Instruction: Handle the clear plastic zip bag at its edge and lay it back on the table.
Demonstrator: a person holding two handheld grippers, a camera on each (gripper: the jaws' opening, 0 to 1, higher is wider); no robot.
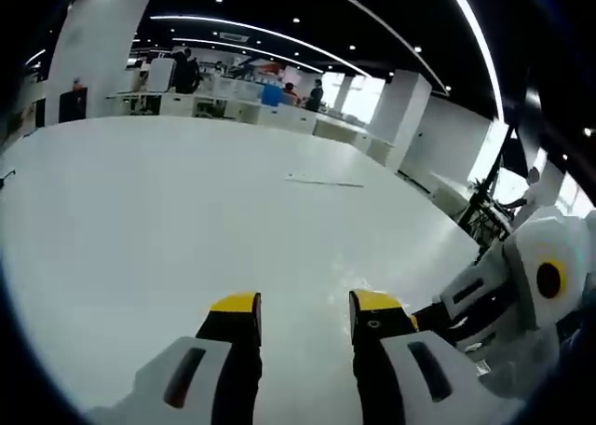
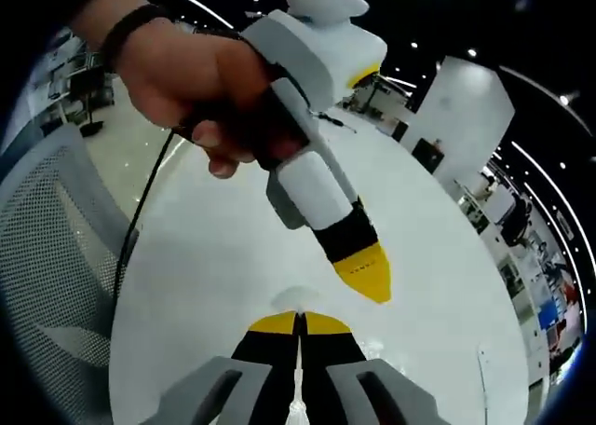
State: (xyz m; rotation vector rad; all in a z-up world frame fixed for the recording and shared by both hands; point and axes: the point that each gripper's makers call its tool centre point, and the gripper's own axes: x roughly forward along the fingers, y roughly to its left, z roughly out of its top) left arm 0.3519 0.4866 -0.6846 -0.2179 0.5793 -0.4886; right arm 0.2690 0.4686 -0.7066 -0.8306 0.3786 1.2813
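The clear plastic zip bag [image 2: 296, 300] shows as a faint see-through flap just past my right gripper's yellow tips, over the white table [image 2: 214, 257]. My right gripper [image 2: 300, 324] is shut, its jaws pressed together on the bag's thin edge. A hand holds my left gripper [image 2: 362, 268] just above and ahead of it, tip pointing down at the table. In the left gripper view my left gripper [image 1: 306, 304] stands open low over the table [image 1: 186, 211] with nothing between its jaws. My right gripper [image 1: 447, 308] comes in from the right, close beside its right jaw.
A thin pale strip [image 1: 324, 181] lies far out on the table. A grey mesh chair [image 2: 56, 257] stands at the table's edge, with a black cable [image 2: 149, 201] hanging by it. Desks with people [image 1: 279, 99] and white pillars [image 1: 405, 117] stand behind.
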